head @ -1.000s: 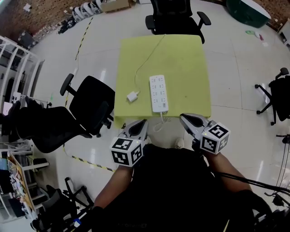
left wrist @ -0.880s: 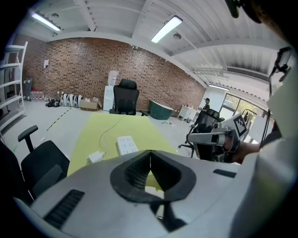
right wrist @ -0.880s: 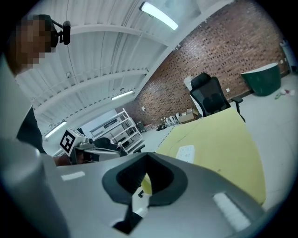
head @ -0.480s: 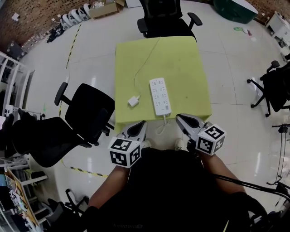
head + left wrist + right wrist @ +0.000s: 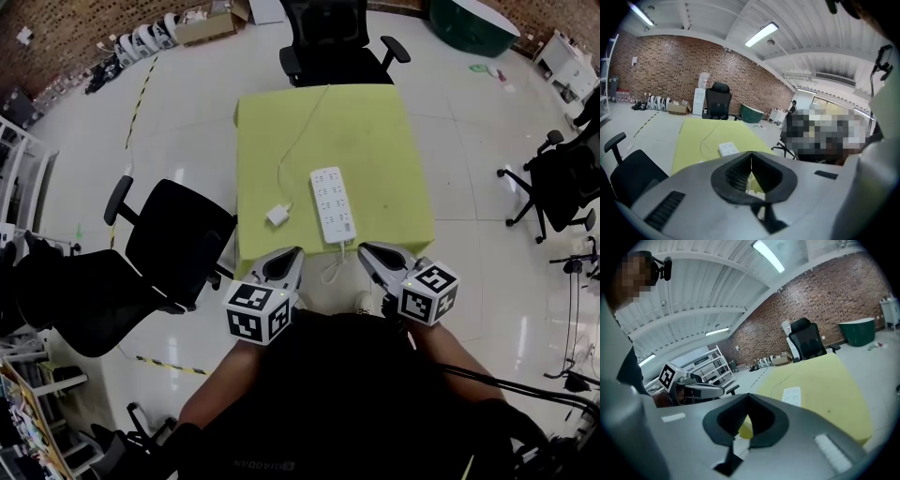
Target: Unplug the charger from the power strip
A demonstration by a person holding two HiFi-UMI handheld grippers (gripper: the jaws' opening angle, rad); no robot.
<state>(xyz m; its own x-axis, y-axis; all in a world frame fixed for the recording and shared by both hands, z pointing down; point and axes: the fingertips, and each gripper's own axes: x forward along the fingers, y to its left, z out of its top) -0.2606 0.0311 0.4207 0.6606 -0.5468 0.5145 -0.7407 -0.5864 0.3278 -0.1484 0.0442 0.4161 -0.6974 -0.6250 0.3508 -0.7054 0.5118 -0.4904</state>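
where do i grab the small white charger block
Probably pinch the small white charger block across its side faces, coming from above at the near edge. It lies flat on the green table, apart from the white power strip, its thin white cable leading off its far side.

Glossy white floor (image 5: 487, 169), brick wall (image 5: 670, 65), black office chair (image 5: 333, 37) beyond a yellow-green table (image 5: 375, 141).

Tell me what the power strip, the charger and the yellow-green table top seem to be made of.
Power strip: probably white moulded plastic, smooth, with crisp edges and rows of socket holes. Charger: likely white plastic too, a small block; too small to judge sheen. Table top: matte yellow-green, no glare unlike the glossy floor; cloth or a mat, hard to tell which.
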